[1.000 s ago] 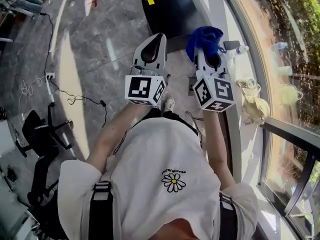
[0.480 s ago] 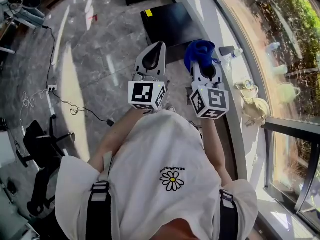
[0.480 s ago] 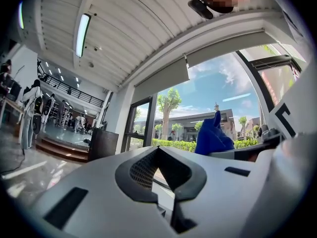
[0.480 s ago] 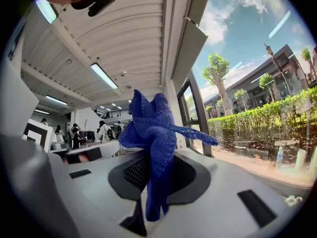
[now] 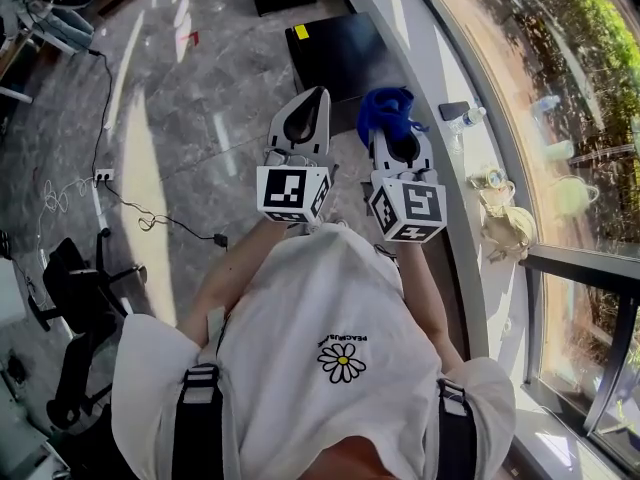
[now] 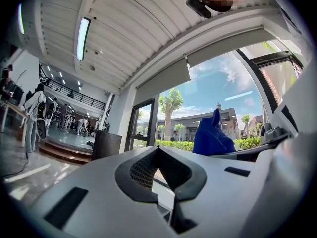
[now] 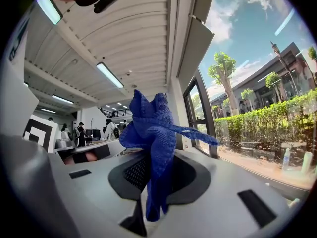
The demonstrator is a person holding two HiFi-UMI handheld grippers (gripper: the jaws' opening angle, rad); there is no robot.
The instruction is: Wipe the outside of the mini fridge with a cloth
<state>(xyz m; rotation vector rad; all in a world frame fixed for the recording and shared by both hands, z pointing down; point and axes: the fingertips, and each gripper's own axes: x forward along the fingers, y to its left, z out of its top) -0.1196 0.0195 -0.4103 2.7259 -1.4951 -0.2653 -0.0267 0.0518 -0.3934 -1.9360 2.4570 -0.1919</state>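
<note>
One risk: the blue cloth [image 7: 151, 128], pinched by one end in the right gripper [image 5: 393, 138], could pull free rubbing the mini fridge [image 5: 340, 53] on the floor ahead; the left gripper [image 5: 318, 98] is closed, empty

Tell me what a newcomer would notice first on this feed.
The bright blue cloth stands out, bunched and clamped in the right tongs. Beside it the left tongs are shut and empty. Beyond both, a black mini fridge with a yellow sticker stands on the floor by the window ledge.
</note>
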